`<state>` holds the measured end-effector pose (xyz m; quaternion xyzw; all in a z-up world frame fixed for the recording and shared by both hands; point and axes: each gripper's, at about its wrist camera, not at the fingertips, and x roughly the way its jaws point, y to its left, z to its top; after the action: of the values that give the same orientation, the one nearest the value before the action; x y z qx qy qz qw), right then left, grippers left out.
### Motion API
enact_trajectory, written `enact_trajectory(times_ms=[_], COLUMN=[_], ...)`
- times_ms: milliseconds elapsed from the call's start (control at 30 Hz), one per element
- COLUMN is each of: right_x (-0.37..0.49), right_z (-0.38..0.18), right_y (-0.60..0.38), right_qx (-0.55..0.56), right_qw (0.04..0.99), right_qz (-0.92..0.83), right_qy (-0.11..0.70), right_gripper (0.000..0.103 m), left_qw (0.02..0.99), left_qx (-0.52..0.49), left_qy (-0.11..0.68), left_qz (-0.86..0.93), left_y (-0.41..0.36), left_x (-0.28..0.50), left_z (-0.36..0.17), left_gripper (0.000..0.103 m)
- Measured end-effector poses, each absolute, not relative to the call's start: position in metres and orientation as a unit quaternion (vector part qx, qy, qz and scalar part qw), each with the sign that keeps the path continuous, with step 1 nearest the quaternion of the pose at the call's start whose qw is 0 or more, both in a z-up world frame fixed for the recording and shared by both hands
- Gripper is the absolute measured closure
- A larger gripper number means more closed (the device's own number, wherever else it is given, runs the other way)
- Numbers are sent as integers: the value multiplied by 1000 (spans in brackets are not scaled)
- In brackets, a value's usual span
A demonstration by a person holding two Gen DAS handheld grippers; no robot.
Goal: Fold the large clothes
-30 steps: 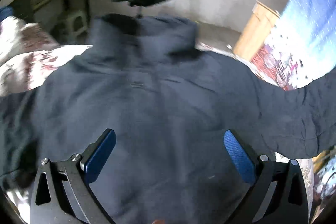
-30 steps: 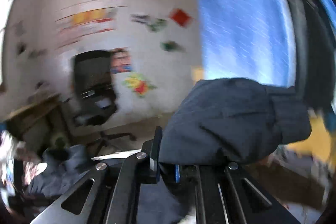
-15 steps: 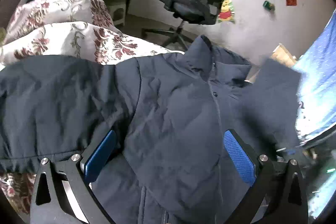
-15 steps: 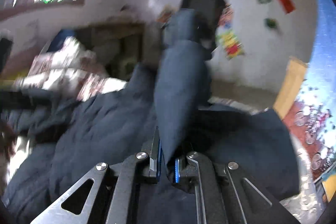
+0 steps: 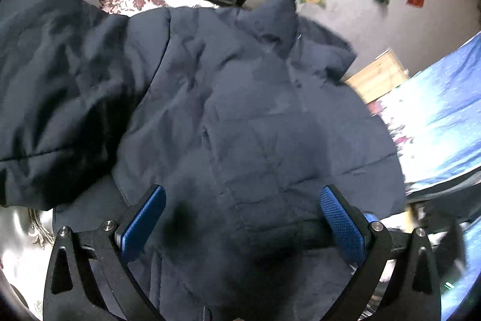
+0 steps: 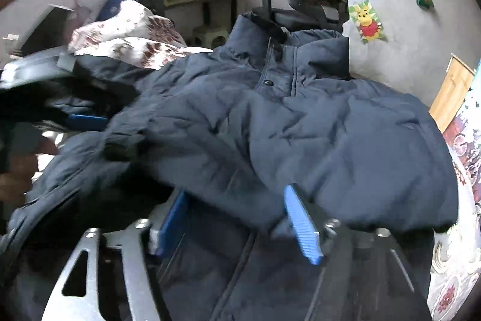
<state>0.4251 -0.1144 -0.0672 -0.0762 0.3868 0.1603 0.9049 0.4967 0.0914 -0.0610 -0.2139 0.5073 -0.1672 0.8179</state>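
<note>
The navy padded jacket (image 6: 270, 125) runs off the bottom edge below the right gripper (image 6: 240, 218) — its hem unseen. Left of that gripper, a motion-smeared tool (image 6: 39, 71) — likely the other gripper.

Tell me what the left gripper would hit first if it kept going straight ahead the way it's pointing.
Most likely the dark navy jacket. The left gripper is open, with the jacket's quilted front filling the space between and ahead of its fingers. How far off the fabric lies is hard to judge in this view.

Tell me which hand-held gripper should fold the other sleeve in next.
Left, probably. The left hand-held gripper is open beside the spread-out sleeve; the right hand-held gripper, also open, sits under the sleeve already across the jacket.
</note>
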Motion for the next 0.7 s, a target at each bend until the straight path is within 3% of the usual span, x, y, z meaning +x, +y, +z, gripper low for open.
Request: enact_trajectory(times_ms=[33,100,167,300,367,700], right_x=[418,408,402,404,409,453], right_z=[-64,-56,-48,-33,-27,-9], right_y=[-117,-125,-135,-149,-153,-160], right_qx=[-80,-85,-83,-84,-87,-32], right_qw=[907,914,923,937,941,946], right_qz=[158,147,128,92,74,36], right_qy=[382,368,354,327,320,319], right_gripper=[36,35,33,31,30,28], left_qw=[817,818,817,834,855,903], left_qx=[-206,-184,-164,-141,-106,-31], left_qy=[513,526,536,519,498,427], left_qz=[-163,-145,-137,-124,-100,-39], left_y=[88,78,70,61,60,78], left_x=[499,503,505,496,488,456], left_z=[-63,-68,-72,-73,-66,-27], left_gripper=[4,17,49,67,95,101])
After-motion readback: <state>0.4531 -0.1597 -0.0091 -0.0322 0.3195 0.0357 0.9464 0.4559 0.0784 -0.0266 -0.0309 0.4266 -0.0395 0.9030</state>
